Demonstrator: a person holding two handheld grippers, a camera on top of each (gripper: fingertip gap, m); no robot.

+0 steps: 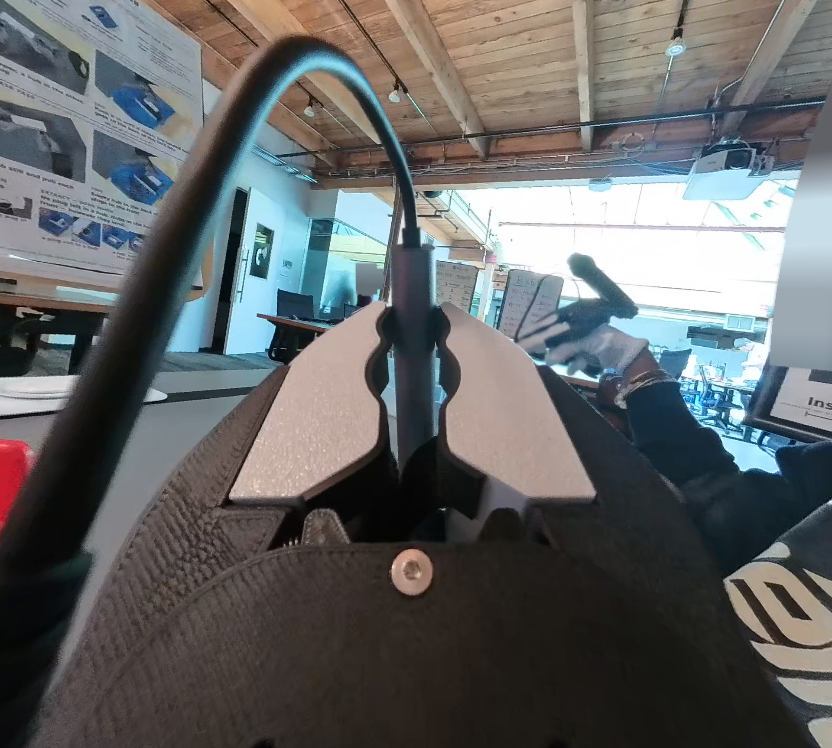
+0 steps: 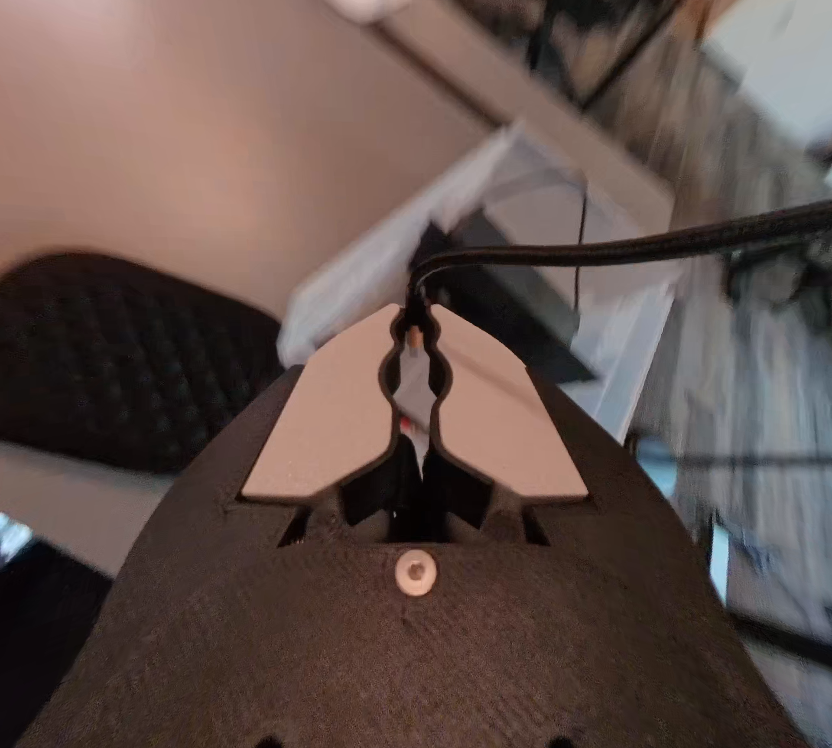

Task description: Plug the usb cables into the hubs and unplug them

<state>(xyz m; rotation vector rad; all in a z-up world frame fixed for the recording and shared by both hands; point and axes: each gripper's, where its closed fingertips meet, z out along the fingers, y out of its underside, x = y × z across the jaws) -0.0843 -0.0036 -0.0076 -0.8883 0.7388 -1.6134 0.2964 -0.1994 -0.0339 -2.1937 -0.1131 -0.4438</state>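
Left wrist view: left gripper (image 1: 412,316) is pressed together on a grey hub (image 1: 412,321), long axis in line with the fingers, far end up; its black cable (image 1: 252,105) arches over to lower left. The right gripper (image 1: 585,312) is off to the right, well apart, in a gloved hand (image 1: 608,348). Open air between them, table edge below. Right wrist view (blurred): that gripper pinches a usb plug (image 2: 415,332) at the fingertips; its cable (image 2: 630,247) trails right. No hub visible here. Judgement: the plug must swing left toward the hub, and the port side cannot be told.
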